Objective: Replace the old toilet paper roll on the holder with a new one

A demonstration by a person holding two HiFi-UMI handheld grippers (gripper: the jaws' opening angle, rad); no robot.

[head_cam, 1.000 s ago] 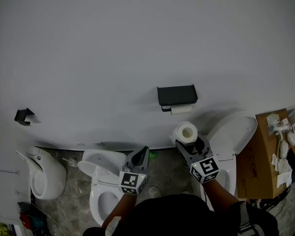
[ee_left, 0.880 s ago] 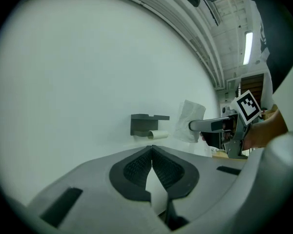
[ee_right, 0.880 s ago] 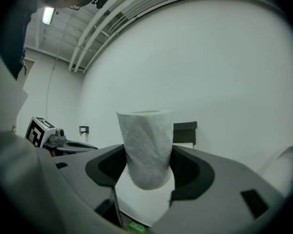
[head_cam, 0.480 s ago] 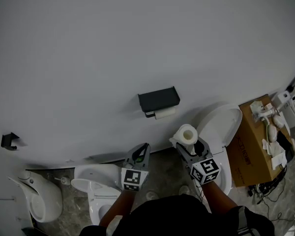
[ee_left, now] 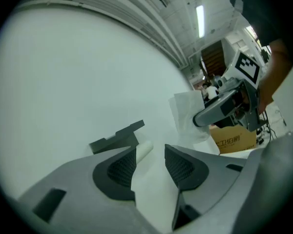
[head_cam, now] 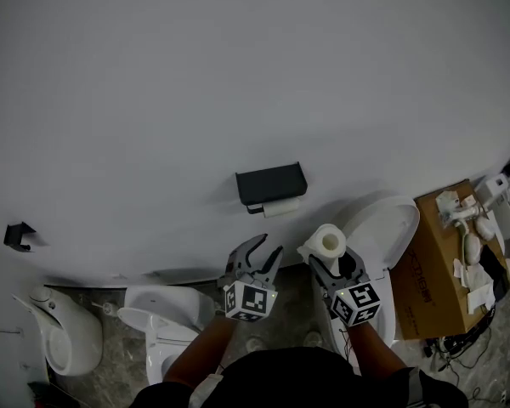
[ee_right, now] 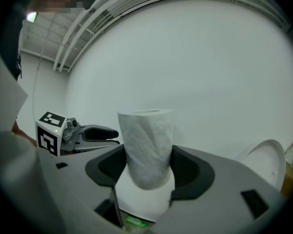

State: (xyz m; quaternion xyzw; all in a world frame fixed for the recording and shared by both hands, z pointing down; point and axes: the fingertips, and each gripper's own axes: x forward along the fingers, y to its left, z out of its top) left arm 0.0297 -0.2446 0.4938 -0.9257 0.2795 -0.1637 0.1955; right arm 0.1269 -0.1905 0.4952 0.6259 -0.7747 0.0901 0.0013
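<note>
White tissue fills the right gripper (ee_right: 147,155): its 2 dark pads pinch the new roll (ee_right: 146,143) from either side. The roll stands upright with its cardboard core facing up. In the head view the same right gripper (head_cam: 336,262) carries the new roll (head_cam: 327,242) in front of the raised lid of a toilet (head_cam: 382,228), and its marker cube (head_cam: 354,303) faces the camera.

The left gripper (ee_left: 150,162) has just been opening. Its 2 jaws now stand spread, with nothing held between them. Through the gap its own view looks on to the wall and the far-off holder. In the head view the left gripper (head_cam: 262,255) sits just left of the right one, both of them pointing toward the wall. Each gripper shows in the other's view: the left one (ee_right: 88,133) to the left of the new roll, the right one (ee_left: 224,106) up at the right with the new roll (ee_left: 188,113).

Beyond the grippers, the black holder (head_cam: 270,183) is fixed to the pale wall (head_cam: 238,75), above and a little left of the new roll and apart from both grippers. The old roll (head_cam: 280,208), thin and nearly used up, hangs on the bar under the holder's flat top. From the left gripper view, the holder (ee_left: 118,136) and the old roll (ee_left: 144,150) line up just beyond the spread jaws.

A second toilet (head_cam: 157,313) stands on the grey floor (head_cam: 293,300) to the left, and a cardboard box (head_cam: 438,262) with small white items on top sits to the right.
</note>
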